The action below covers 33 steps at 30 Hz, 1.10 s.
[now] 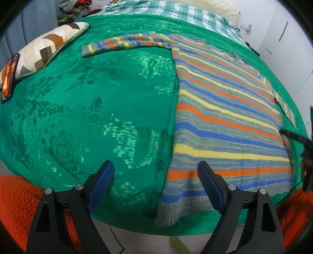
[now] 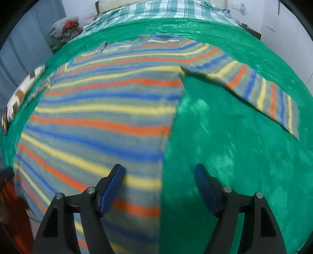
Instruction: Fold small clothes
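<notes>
A striped sweater point(image 1: 225, 109) in grey, blue, orange and yellow lies flat on a green bedspread point(image 1: 88, 109), both sleeves spread out. My left gripper point(image 1: 155, 170) hovers open over the sweater's lower left corner, its right finger above the hem and its left finger above the bedspread. In the right wrist view the same sweater point(image 2: 101, 117) fills the left half, its right sleeve point(image 2: 260, 93) stretching away. My right gripper point(image 2: 159, 173) is open, straddling the sweater's right side edge near the hem. Nothing is gripped by either. That view is blurred.
A patterned pillow point(image 1: 49, 46) with a phone point(image 1: 8, 75) on it lies at the bed's left. A checked blanket point(image 1: 176, 11) covers the far end. Orange fleece point(image 1: 17, 203) lies beneath the near edge. A pile of clothes point(image 2: 64, 27) sits beyond the bed.
</notes>
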Available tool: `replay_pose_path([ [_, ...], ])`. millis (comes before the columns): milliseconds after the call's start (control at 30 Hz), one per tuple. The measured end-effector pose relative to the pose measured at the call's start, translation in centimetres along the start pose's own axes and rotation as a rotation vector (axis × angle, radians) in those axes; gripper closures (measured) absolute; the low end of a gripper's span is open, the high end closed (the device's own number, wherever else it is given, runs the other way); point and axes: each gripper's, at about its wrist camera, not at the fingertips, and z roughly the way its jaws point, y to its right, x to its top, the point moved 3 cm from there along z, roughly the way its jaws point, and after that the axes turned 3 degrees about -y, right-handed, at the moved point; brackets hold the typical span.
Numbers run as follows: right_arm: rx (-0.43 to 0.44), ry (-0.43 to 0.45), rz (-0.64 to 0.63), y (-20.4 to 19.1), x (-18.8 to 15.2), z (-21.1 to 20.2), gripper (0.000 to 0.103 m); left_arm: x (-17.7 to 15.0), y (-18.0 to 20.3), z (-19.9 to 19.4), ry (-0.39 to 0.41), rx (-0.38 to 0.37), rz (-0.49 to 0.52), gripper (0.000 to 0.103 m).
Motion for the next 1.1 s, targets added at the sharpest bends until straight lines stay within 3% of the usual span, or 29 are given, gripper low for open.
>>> replay_pose_path([
  [133,-0.021,-0.007,0.006,1.1,-1.5,-1.5,0.027,0.1,0.1,0.2,-0.003,-0.003,-0.007,0.015],
  [433,0.039,0.079,0.124,2.2,-2.5,-5.8,0.027,-0.1,0.7,0.1,-0.002,0.011,0.021,0.015],
  [1100,0.035,0.112,0.234,4.4,-4.9,-7.7,0.027,0.0,0.2,-0.4,0.013,0.02,0.003,0.015],
])
